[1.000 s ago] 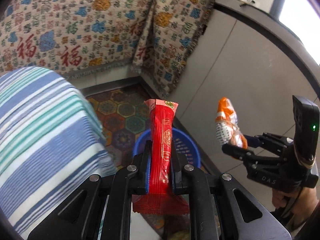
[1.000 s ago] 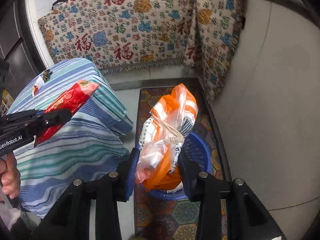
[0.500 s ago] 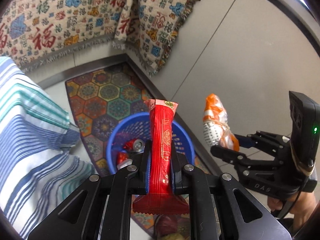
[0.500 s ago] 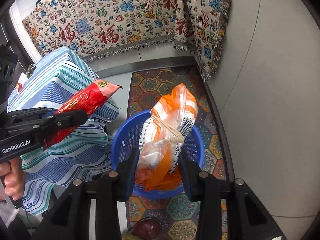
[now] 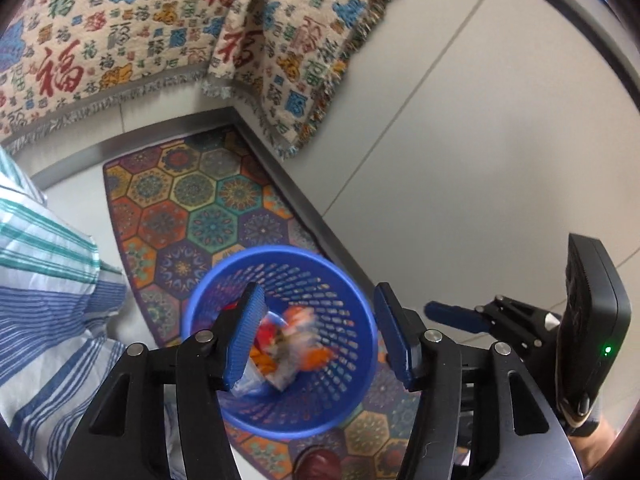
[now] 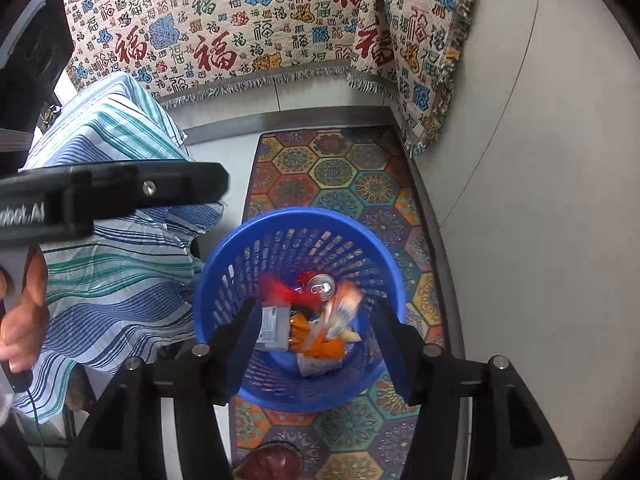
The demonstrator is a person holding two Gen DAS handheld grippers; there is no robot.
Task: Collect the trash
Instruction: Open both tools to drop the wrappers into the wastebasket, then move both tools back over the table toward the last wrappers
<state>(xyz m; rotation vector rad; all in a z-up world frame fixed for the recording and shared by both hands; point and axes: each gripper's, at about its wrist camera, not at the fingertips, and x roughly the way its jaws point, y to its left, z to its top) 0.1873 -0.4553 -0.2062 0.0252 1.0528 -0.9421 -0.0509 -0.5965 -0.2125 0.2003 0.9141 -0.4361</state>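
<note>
— Left wrist view: what do you have?
— My left gripper (image 5: 320, 330) is opening, nothing between its jaws; the blurred wrappers (image 5: 294, 334) lie straight below, inside the blue basket (image 5: 360, 308) on the hexagon rug (image 5: 192, 204).
— Right wrist view?
— My right gripper (image 6: 318, 334) is opening too, empty; orange bag (image 6: 320, 344) and can (image 6: 321, 284) sit on the basket's bottom, directly beneath.

The basket (image 6: 224, 264) stands on the rug (image 6: 344, 176), with a can (image 6: 321, 285) and wrappers (image 6: 320, 344) inside. A draped bench (image 6: 108, 216) lies to its left, a wall (image 6: 540, 200) to its right.
</note>
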